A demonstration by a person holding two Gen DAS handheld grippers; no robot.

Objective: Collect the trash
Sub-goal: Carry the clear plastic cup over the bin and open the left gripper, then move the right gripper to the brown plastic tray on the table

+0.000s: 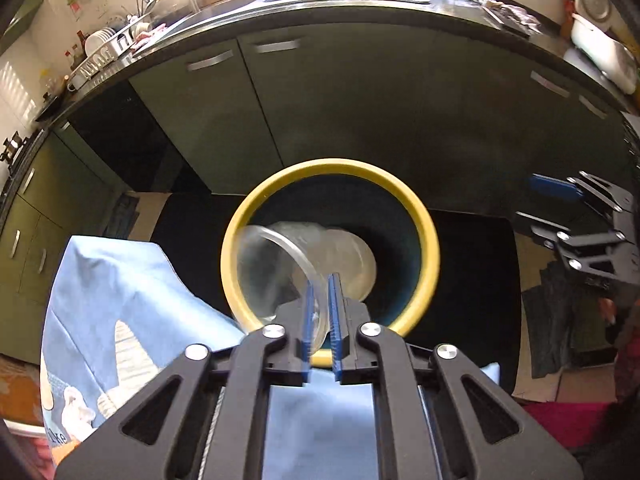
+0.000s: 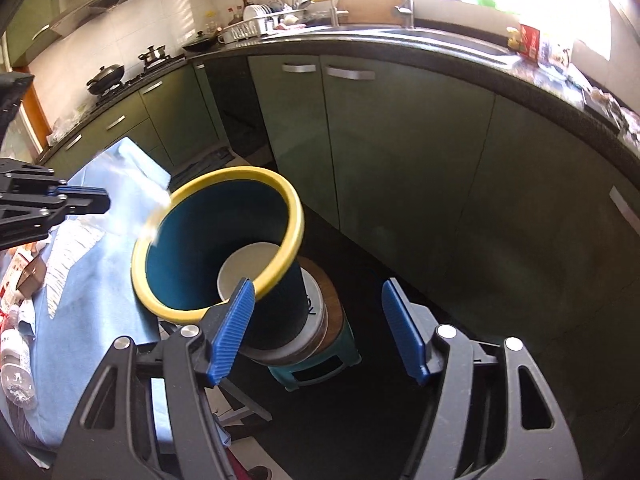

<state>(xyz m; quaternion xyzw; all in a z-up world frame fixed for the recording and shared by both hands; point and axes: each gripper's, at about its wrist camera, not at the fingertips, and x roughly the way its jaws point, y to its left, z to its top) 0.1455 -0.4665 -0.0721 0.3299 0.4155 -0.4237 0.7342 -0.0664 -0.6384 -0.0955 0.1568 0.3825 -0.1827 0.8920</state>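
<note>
Left gripper (image 1: 321, 312) points down over the bin (image 1: 428, 248) — yellow rim, dark blue inside. A clear cup (image 1: 280, 264), blurred, tilts across the bin's mouth, its rim between the narrowly parted blue pads (image 1: 335, 320); contact unclear. Blue cloth (image 1: 120, 292) lies left of the bin, right gripper (image 1: 560, 200) at the right edge — green cabinets (image 1: 360, 100) behind.

Clear glossy plastic cup (image 1: 280, 264) — smooth, perhaps thin; matt bin (image 2: 188, 240), soft blue cloth (image 1: 120, 280).

Teal bin (image 2: 192, 236) with yellow rim, clear cup (image 1: 280, 264), light-blue cloth (image 1: 132, 280) (cabinets (image 2: 400, 140) dull green).
</note>
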